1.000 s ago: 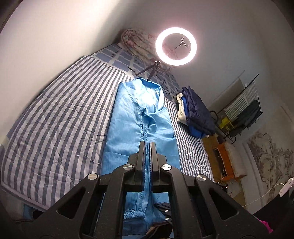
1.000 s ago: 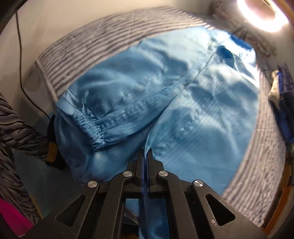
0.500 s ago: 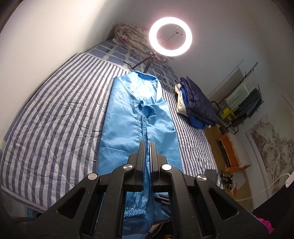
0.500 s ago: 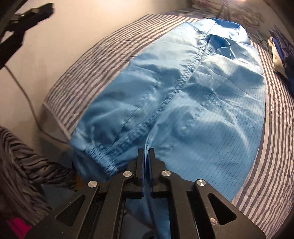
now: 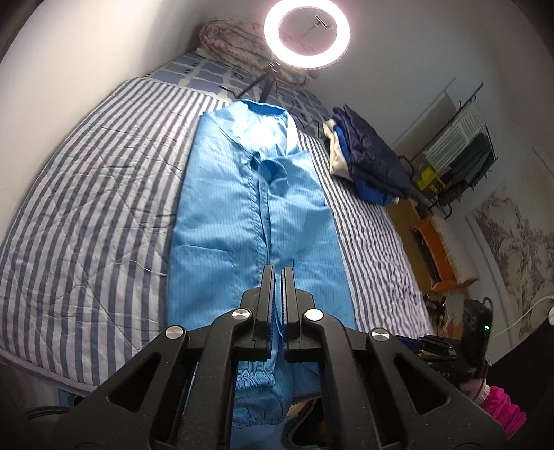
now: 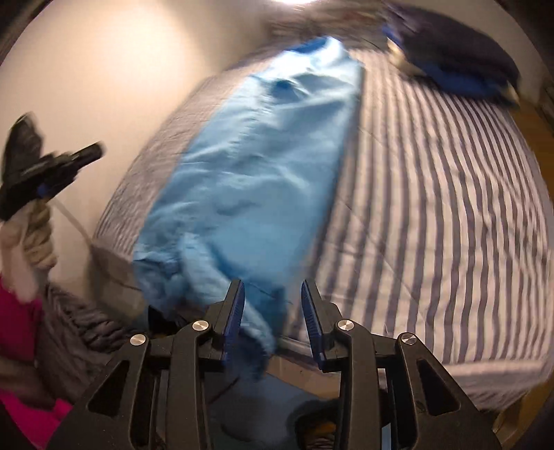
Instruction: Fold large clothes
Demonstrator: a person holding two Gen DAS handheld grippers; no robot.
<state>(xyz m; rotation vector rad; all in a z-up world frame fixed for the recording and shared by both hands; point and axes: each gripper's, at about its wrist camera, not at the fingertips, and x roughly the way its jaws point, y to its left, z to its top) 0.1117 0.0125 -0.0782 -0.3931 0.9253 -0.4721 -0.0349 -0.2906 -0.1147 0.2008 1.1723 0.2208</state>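
A long light-blue garment [image 5: 242, 214] lies lengthwise on the striped bed [image 5: 86, 207], collar at the far end, elastic cuffs hanging over the near edge. My left gripper [image 5: 277, 273] is raised above the near end, fingers shut; a thin strip of blue cloth seems to show between them. In the blurred right wrist view the garment [image 6: 259, 166] lies ahead and left. My right gripper [image 6: 272, 289] is open above the near bed edge, with the garment's hanging end just below it. The left gripper [image 6: 86, 154] shows at far left there.
A stack of folded dark-blue clothes [image 5: 367, 155] sits on the bed's right side. A lit ring light [image 5: 306, 33] on a tripod and a rolled quilt [image 5: 242, 41] stand at the head. A rack [image 5: 460, 152] and orange stool [image 5: 439, 252] lie right of the bed.
My right gripper has opened and let go of the garment, and swung right with fast motion. My left gripper has risen and pulled back a little, still shut.
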